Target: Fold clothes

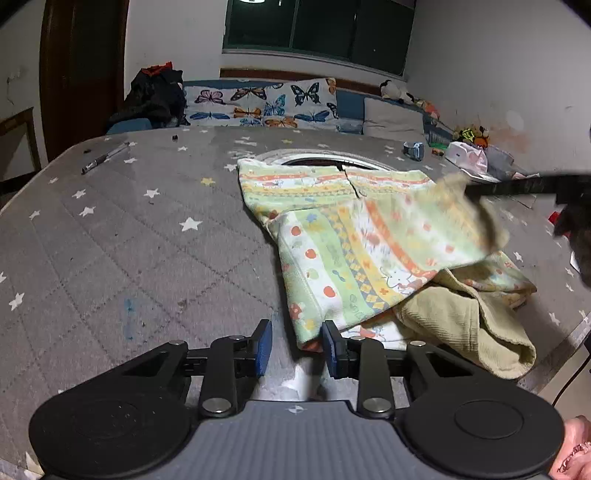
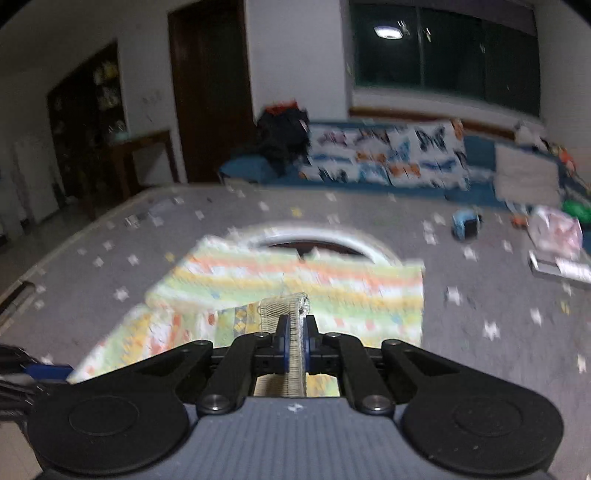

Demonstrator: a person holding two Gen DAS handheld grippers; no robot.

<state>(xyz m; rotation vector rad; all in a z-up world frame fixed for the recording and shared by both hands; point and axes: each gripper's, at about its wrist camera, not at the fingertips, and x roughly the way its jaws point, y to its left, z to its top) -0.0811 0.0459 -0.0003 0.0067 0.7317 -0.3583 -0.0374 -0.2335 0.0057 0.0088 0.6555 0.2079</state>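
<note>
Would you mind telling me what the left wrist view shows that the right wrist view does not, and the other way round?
Only the left wrist view shows the left gripper, jaws apart around the near corner of the patterned garment, and its plain yellow-green lining spilling out at the near right. A pen is sharp only here.

Only the right wrist view shows the right gripper shut on a ribbed hem, plus a dark cabinet on the left.

Both show the star-printed grey bed cover, the butterfly pillow and the window.
</note>
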